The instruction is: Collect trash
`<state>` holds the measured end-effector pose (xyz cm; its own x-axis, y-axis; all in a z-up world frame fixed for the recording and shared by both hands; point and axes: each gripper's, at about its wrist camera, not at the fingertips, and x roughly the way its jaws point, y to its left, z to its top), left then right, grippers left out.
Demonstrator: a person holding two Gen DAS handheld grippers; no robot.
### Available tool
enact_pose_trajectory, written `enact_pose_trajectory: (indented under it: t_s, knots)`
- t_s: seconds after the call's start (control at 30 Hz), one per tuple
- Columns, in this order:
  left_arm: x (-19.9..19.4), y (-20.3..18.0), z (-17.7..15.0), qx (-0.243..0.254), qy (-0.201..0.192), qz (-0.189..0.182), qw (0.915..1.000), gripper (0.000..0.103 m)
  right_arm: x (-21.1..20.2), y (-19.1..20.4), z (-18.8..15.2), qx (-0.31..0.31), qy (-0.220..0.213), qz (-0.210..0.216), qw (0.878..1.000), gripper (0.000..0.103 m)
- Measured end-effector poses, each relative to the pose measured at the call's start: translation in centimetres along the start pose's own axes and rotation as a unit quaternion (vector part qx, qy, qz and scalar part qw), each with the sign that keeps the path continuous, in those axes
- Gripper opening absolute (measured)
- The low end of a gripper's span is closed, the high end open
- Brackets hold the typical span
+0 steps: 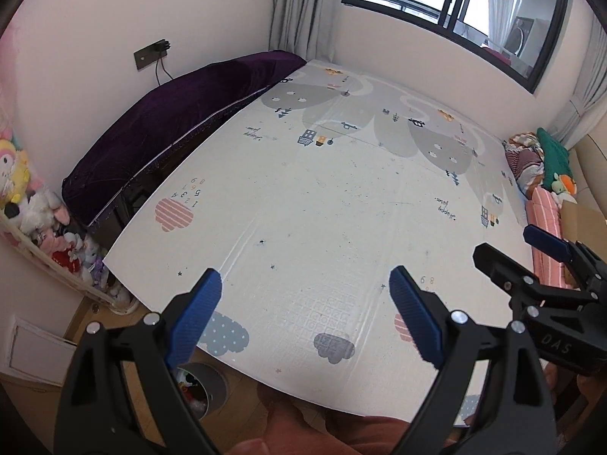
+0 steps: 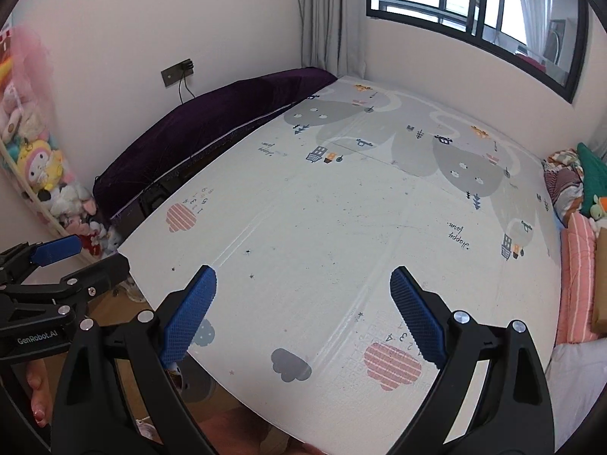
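Observation:
My left gripper is open wide, its blue pads apart with nothing between them, above the near edge of a printed play mat. Below its left finger a grey round bin stands on the wooden floor with colourful scraps inside. My right gripper is open and empty too, over the same mat. The bin is mostly hidden behind its left finger. Each gripper shows in the other's view: the right gripper and the left gripper stand side by side. The mat bears only small dark specks.
A long shape under a purple velvet cover runs along the left wall. Stuffed toys are piled at the left. Folded bedding and clothes and a cardboard box line the right edge. A window sits at the back.

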<state>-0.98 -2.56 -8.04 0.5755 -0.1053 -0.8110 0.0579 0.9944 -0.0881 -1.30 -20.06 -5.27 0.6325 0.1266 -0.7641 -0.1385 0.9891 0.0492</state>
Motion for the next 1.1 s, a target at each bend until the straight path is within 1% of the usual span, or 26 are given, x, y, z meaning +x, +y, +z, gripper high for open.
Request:
enact_pose_trajectory:
  t_s: [0.1, 0.23, 0.33, 0.43, 0.57, 1.1]
  knots:
    - [-0.1, 0.1, 0.5, 0.019, -0.003, -0.009, 0.9998, 0.090, -0.6, 0.9, 0.0, -0.003, -0.003, -0.017, 1.000, 0.090]
    - [-0.1, 0.4, 0.8, 0.026, -0.004, -0.013, 0.9996, 0.090, -1.5, 1.6, 0.1, 0.000, -0.004, -0.031, 1.000, 0.090]
    - [-0.2, 0.5, 1.0, 0.033, 0.001, -0.012, 0.9994, 0.090, -1.9, 2.0, 0.3, 0.010, -0.004, -0.030, 0.999, 0.090]
    - [-0.3, 0.6, 0.9, 0.043, -0.001, -0.011, 0.9990, 0.090, -2.1, 2.4, 0.5, 0.006, -0.008, -0.033, 0.999, 0.090]
    - [-0.3, 0.5, 0.9, 0.041, -0.001, -0.020, 0.9990, 0.090, -2.1, 2.5, 0.7, 0.007, -0.006, -0.031, 0.999, 0.090]
    - [-0.7, 0.8, 0.9, 0.021, -0.001, -0.013, 0.9997, 0.090, -1.9, 2.7, 1.3, -0.013, -0.002, -0.017, 1.000, 0.090]
